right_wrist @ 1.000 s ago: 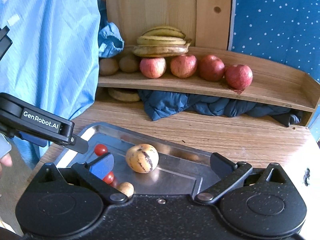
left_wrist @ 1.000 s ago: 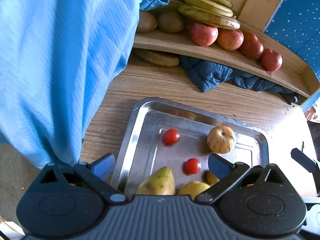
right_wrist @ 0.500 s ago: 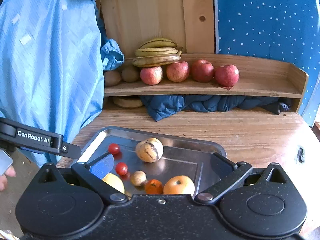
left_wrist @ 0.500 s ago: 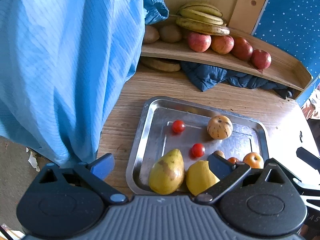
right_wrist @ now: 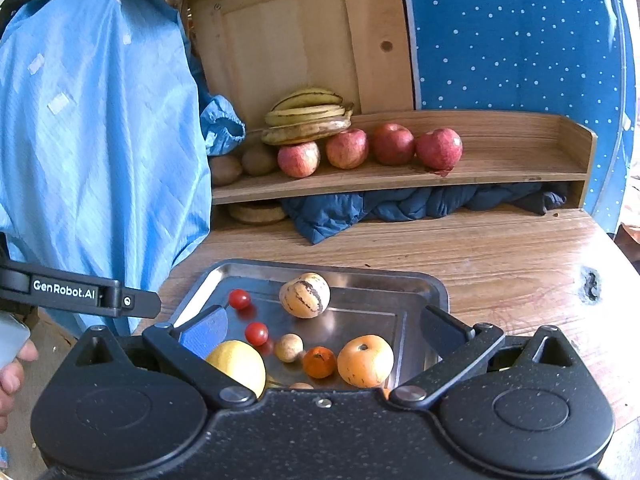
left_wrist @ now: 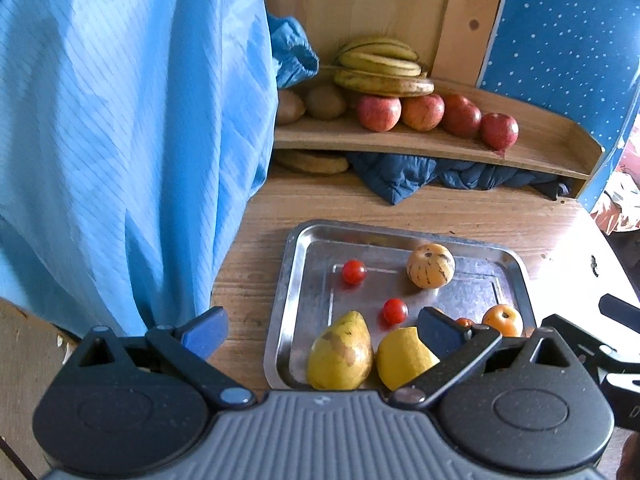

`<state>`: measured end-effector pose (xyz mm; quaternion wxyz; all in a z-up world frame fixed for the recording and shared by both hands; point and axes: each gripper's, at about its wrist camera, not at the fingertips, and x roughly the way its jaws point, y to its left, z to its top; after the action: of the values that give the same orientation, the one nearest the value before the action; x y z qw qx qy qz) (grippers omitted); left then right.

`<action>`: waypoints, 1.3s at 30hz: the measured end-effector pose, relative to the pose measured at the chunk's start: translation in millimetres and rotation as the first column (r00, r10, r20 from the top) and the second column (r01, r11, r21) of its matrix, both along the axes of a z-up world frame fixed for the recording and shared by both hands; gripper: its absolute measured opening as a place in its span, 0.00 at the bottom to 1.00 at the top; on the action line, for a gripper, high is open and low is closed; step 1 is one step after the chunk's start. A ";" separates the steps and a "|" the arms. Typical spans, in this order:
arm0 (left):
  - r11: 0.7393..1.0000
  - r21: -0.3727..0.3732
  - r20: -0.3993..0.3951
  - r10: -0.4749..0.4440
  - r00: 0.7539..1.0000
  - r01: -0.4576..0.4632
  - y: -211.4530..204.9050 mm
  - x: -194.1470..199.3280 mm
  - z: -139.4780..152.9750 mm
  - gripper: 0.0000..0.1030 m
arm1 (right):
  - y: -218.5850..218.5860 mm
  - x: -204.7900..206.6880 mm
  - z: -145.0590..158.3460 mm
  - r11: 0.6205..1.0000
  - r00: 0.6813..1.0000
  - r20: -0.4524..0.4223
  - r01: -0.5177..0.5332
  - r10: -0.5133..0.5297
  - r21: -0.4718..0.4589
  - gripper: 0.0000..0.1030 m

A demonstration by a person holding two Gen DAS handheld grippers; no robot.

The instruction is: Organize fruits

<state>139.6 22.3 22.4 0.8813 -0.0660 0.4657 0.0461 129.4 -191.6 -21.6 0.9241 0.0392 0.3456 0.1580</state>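
Observation:
A steel tray (left_wrist: 294,280) (right_wrist: 434,284) lies on the wooden table. It holds a striped yellow melon (left_wrist: 430,266) (right_wrist: 305,295), two cherry tomatoes (left_wrist: 354,271) (right_wrist: 239,299), a pear (left_wrist: 341,353), a lemon (left_wrist: 402,358) (right_wrist: 239,363), an orange persimmon (left_wrist: 502,319) (right_wrist: 365,360), a small tangerine (right_wrist: 319,362) and a small beige fruit (right_wrist: 290,347). My left gripper (left_wrist: 320,330) hangs open above the tray's near edge. My right gripper (right_wrist: 320,326) is open too, over the tray's near side. Neither holds anything.
At the back, a wooden shelf (right_wrist: 500,174) carries bananas (right_wrist: 308,118), several red apples (right_wrist: 394,144) and kiwis (right_wrist: 259,159). Dark blue cloth (right_wrist: 400,206) is stuffed under it. A light blue garment (left_wrist: 120,140) hangs at left. A hand (right_wrist: 12,376) grips the left tool.
Both grippers have pulled back and risen from the tray, so more fruit and more of the shelf show. The fruits have not moved. Both stay open.

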 end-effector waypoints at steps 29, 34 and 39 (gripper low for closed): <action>0.988 -0.029 0.161 -0.148 0.976 0.155 38.9 -74.7 13.6 0.99 | 29.3 -76.2 21.7 0.985 0.983 0.067 0.171 -0.168 -0.037 0.99; 0.983 -0.023 0.163 -0.174 0.971 0.180 43.8 -89.7 15.4 0.99 | 36.0 -94.8 21.3 0.982 0.982 0.058 0.184 -0.182 -0.034 0.99; 0.979 -0.022 0.173 -0.194 0.966 0.201 49.6 -104.9 17.2 0.99 | 43.0 -110.8 20.6 0.981 0.980 0.053 0.192 -0.190 -0.035 0.99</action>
<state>34.8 71.9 39.6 0.9164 -0.0405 0.3941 -0.0569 18.6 -148.7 -1.0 0.9439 0.0499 0.3203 0.0627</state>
